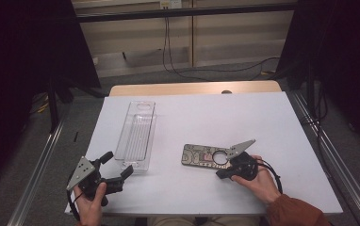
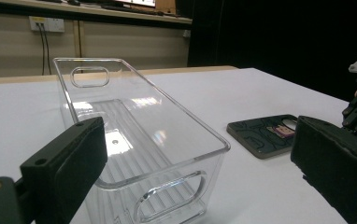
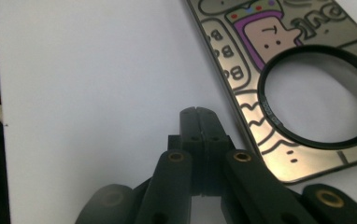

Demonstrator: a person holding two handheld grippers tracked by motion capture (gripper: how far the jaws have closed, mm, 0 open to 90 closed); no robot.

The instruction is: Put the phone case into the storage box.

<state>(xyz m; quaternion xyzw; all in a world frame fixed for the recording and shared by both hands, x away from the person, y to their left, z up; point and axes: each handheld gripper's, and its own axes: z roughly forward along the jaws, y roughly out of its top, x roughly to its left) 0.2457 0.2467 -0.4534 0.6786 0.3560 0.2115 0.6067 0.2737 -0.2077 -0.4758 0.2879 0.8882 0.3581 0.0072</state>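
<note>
A flat rectangular card [image 1: 201, 155] with cartoon drawings lies on the white table cover [image 1: 263, 122], right of the middle and toward the near edge; a black ring [image 1: 220, 158] rests flat on its right-hand end, and the right gripper view shows the pale surface through the ring's [image 3: 317, 95] hole and a purple cartoon figure printed on the card [image 3: 242, 60] beside it. The right gripper [image 1: 223, 173] sits low at the card's near right corner, just beside the ring, its jaws pressed together with nothing between them — in its own view the joined tips [image 3: 196, 122] stand on the bare cover just beside the card's edge. To the left, well apart from the card, a clear plastic bin [image 1: 136, 134] stands upright and runs lengthwise away from the person. The left gripper [image 1: 117, 168] is held near the bin's near end, jaws wide apart and holding nothing — its own view looks between them at the bin [image 2: 139, 135].
</note>
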